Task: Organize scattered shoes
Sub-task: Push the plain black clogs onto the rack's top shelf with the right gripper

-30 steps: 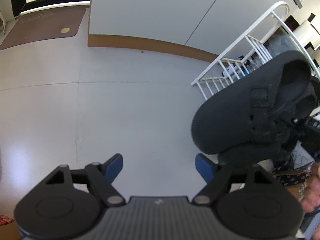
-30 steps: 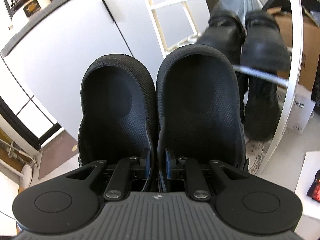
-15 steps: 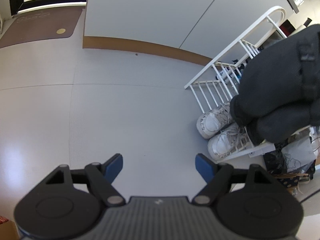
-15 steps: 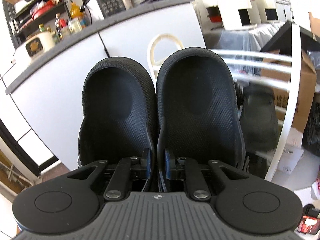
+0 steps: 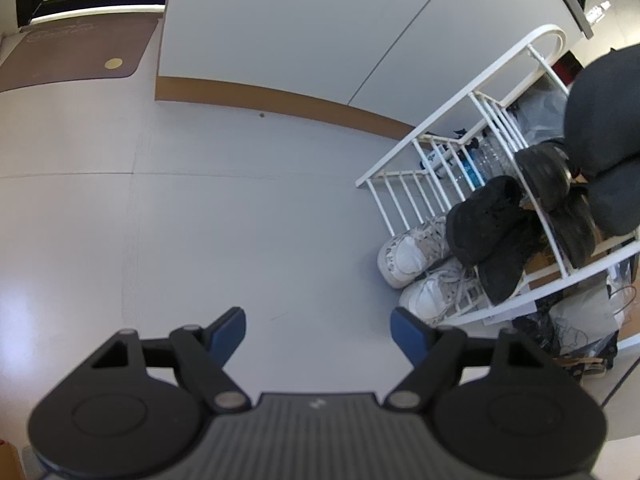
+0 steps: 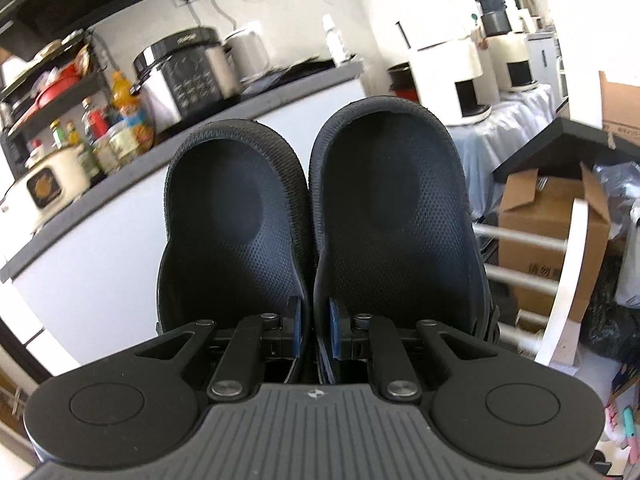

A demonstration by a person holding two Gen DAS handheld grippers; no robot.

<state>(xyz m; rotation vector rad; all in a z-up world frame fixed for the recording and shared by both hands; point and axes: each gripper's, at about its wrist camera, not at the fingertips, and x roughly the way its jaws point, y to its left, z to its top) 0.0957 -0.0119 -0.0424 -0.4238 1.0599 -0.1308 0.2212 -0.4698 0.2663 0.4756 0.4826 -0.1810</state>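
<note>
The right hand-held gripper (image 6: 314,334) is clamped on a pair of black clogs (image 6: 316,216). Its two fingers pinch the inner walls of both clogs together, so the two shoes stay side by side and can be carried as one. That looks like a smart way to move a pair in one go. The clogs are up in the air, with their open tops facing the camera and their toes pointing away.

In the left wrist view, the clogs show as a big dark shape (image 5: 604,120) high above the white shoe rack (image 5: 472,132). The rack stands on the floor (image 5: 200,208) by the wall. A pair of black sneakers (image 5: 488,220) sits on one of its shelves, and a pair of white sneakers (image 5: 424,264) sits on the lowest one. So the shoes go in pairs, one pair to a spot. The clogs are probably going to a free, higher shelf.

The left hand-held gripper (image 5: 318,326) has its fingers wide apart and holds nothing. It hangs over bare floor, out of the way, likely waiting for the next shoe.
</note>
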